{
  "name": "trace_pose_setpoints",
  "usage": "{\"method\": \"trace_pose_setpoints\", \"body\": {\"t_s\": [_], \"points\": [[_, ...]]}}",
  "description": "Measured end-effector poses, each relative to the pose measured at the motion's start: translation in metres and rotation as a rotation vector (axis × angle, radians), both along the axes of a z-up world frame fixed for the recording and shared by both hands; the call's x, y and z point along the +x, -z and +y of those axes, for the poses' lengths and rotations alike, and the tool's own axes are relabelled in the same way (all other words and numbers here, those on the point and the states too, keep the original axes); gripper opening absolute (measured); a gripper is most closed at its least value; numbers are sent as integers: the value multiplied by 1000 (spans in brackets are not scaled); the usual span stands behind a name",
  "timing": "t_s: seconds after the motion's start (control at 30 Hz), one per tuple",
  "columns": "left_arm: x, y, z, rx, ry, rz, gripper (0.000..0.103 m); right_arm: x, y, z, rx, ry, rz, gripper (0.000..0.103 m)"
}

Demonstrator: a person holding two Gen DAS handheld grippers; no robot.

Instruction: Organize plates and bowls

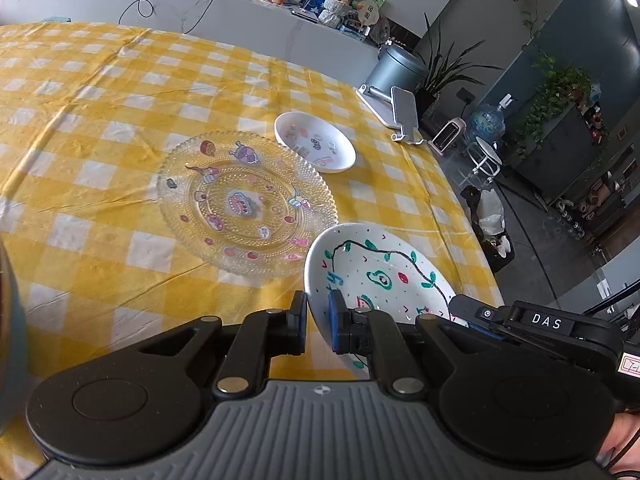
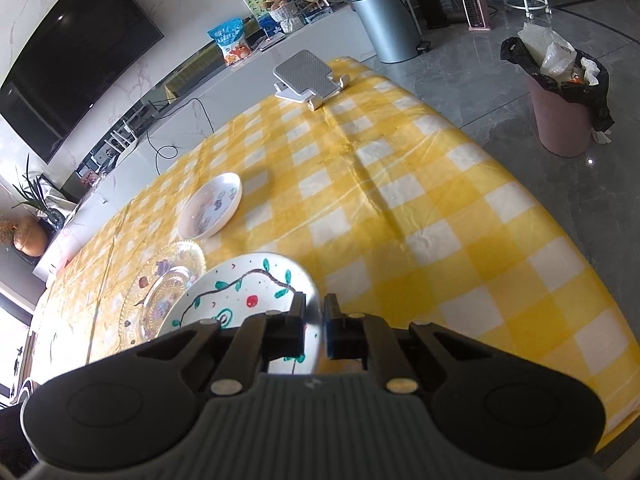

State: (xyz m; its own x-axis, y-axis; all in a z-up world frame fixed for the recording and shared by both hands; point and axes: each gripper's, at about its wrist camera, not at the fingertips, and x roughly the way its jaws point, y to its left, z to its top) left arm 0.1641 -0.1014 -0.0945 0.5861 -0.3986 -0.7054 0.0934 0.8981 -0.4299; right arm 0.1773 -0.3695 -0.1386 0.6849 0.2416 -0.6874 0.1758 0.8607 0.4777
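A white painted plate (image 1: 384, 276) with green leaves, a dark vine line and red spots is pinched at its rim by both grippers. In the left wrist view, the left gripper (image 1: 318, 322) is seen clamped on the plate's near-left edge, one finger under the rim and the blue-padded finger (image 1: 336, 324) on top. The right gripper (image 1: 480, 316) is seen at about four o'clock of the plate, reaching in over its right edge. In the right wrist view, the right gripper (image 2: 314, 326) is closed on the plate's right rim (image 2: 316, 312), with the plate (image 2: 240, 292) spread out to its nine o'clock.

The plate is held at the near right of a table covered with a yellow and white checked cloth (image 1: 100, 128). A clear glass plate (image 1: 244, 204) with cartoon stickers lies flat on the cloth at about ten o'clock of the painted plate, just beside it. A small white dish (image 1: 316, 142) with printed pictures lies at about one o'clock of the glass plate, close to it. A phone stand (image 2: 306, 76) is seen at the far edge of the table.
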Motion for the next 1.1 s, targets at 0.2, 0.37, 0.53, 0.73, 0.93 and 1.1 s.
{"method": "trace_pose_setpoints", "body": {"t_s": [0.2, 0.37, 0.53, 0.73, 0.93, 1.1], "points": [[-28, -7, 17, 32, -9, 3, 12, -26, -4, 21, 19, -21, -2, 6], [-47, 2, 34, 46, -24, 30, 12, -42, -2, 41, -2, -58, 26, 6], [-55, 6, 43, 72, -45, 38, 12, -47, 4, 56, -25, -97, 49, 6], [-56, 8, 44, 127, -63, 24, 12, -43, 7, 68, -44, -129, 49, 6], [-53, 12, 41, 192, -67, 24, 12, -40, 9, 76, -66, -152, 50, 7], [-54, 15, 39, 214, -64, 20, 12, -38, 9, 82, -96, -162, 54, 8]]}}
